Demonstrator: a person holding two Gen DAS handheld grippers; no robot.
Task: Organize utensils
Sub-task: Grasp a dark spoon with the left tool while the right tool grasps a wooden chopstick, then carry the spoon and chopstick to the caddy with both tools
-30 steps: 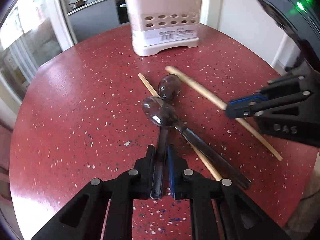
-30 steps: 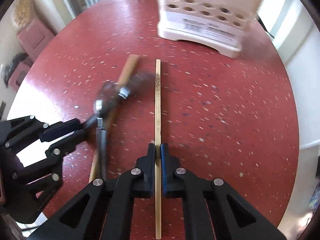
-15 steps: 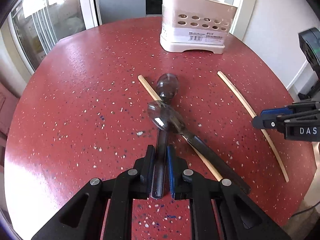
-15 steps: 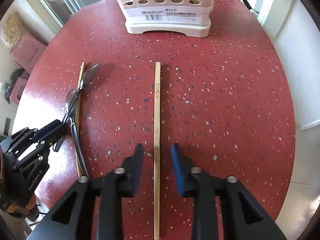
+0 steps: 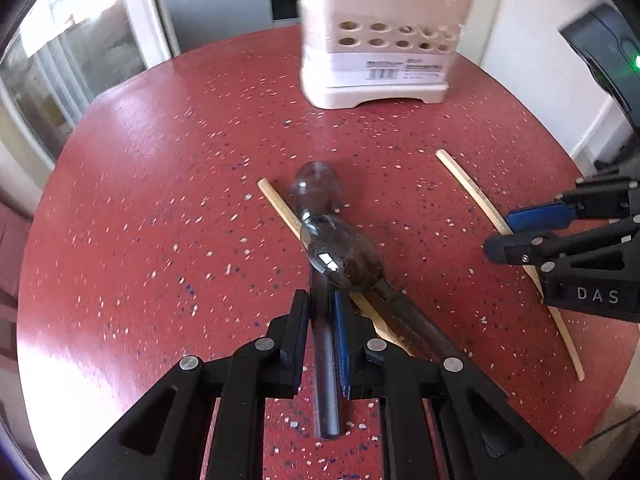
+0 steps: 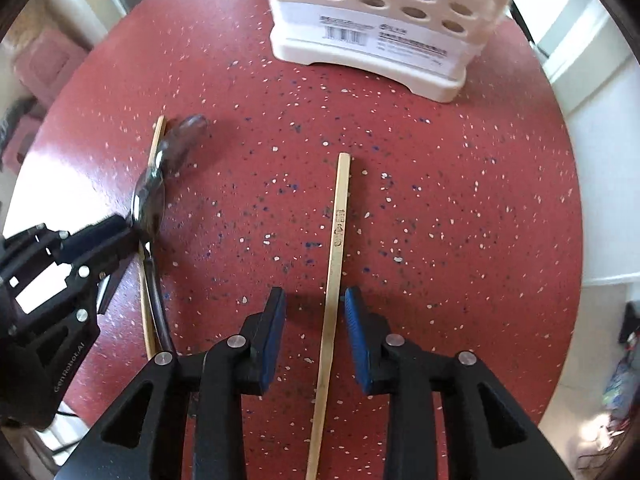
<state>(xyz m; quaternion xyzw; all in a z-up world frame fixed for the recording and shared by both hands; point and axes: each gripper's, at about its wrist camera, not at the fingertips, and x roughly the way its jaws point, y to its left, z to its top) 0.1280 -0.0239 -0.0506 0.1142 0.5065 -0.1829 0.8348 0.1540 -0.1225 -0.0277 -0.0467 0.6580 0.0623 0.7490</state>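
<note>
Left tongs [image 5: 322,328] pinch dark spoon handle [image 5: 325,380]; its bowl [image 5: 316,186] lies ahead on red counter [image 5: 160,200]. Second spoon [image 5: 344,258] crosses over it, just ahead of tips, lying on chopstick [image 5: 280,208]. Right tongs [image 6: 314,330] spread, straddling second chopstick [image 6: 338,232], which rests on counter between pads, untouched. White utensil holder [image 6: 376,32] stands far ahead of both tongs.
</note>
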